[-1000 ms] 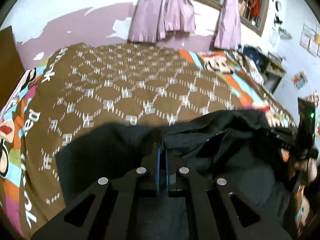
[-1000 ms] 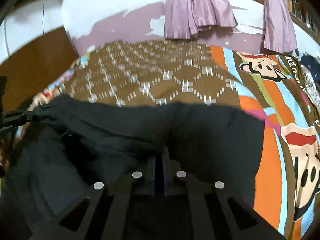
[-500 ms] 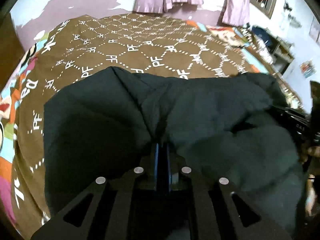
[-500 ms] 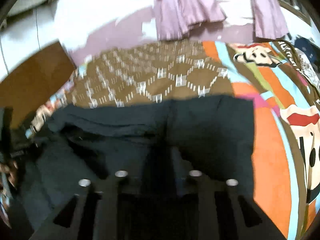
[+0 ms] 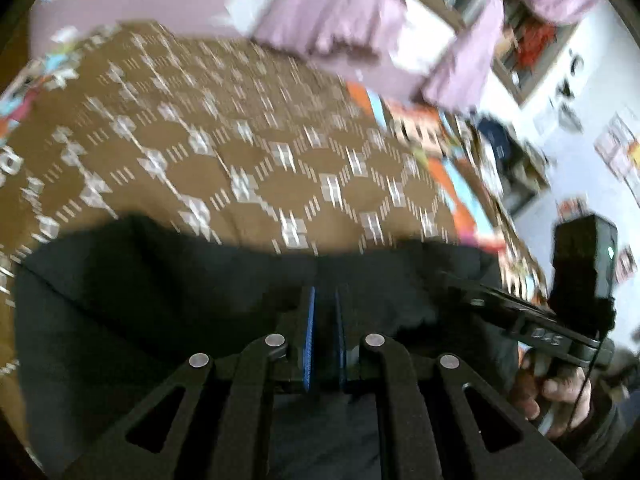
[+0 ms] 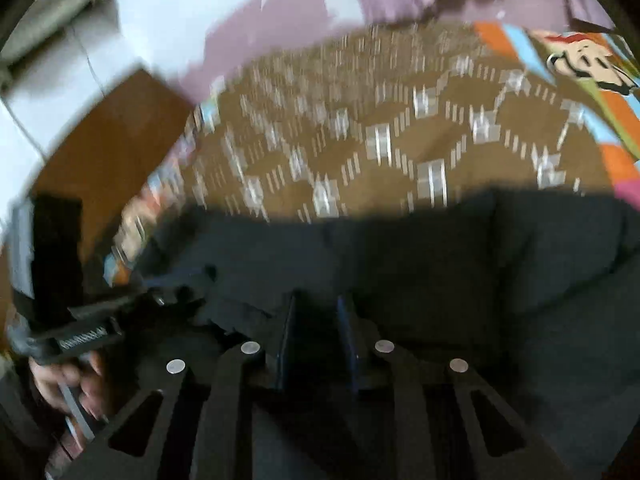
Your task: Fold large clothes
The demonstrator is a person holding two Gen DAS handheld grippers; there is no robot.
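Both wrist views: dim indoor light, no single source identifiable; heavy motion blur throughout, strongest on the patterned bedspread (image 5: 256, 152) and purple curtains (image 5: 332, 20). Fisheye distortion bends edges, with black vignette at the corners. Dark garment (image 6: 460, 264) reads as near-featureless shadow, folds scarcely separable; white wall (image 6: 160, 4) brightest, mildly washed out

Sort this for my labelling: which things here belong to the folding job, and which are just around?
Part of the job:
- black fabric garment
- left gripper
- right gripper, jaws closing

Just around:
- brown patterned bedspread
- mauve hanging curtains
- brown wooden headboard
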